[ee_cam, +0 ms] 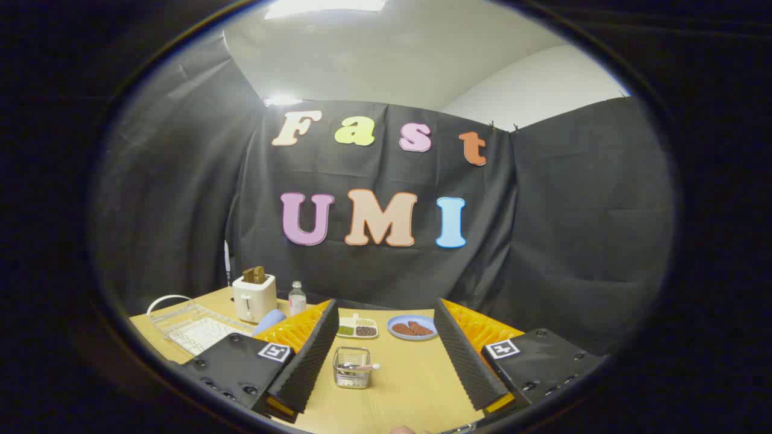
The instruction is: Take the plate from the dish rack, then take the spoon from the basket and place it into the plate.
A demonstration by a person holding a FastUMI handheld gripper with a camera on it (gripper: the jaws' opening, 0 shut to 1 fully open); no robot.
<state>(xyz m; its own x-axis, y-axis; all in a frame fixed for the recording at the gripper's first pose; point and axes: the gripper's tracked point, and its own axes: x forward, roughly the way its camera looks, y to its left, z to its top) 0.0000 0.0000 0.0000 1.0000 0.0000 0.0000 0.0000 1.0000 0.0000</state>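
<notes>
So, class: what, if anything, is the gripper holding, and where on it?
Nothing: the gripper is open, and the basket sits untouched between its fingers.

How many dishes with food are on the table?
2: a divided white tray and a blue plate, side by side beyond the basket, seen between the open tongs. Others may be hidden.

The gripper (386,361) is held level above the table, pointing forward along it. Its two fingers (304,355) stand wide apart, one on the left and one on the right, with their ribbed inner pads facing each other across an open gap. Neither finger touches anything, and nothing is clamped between them. Behind each finger sits a dark block with a small square marker on top.
</notes>
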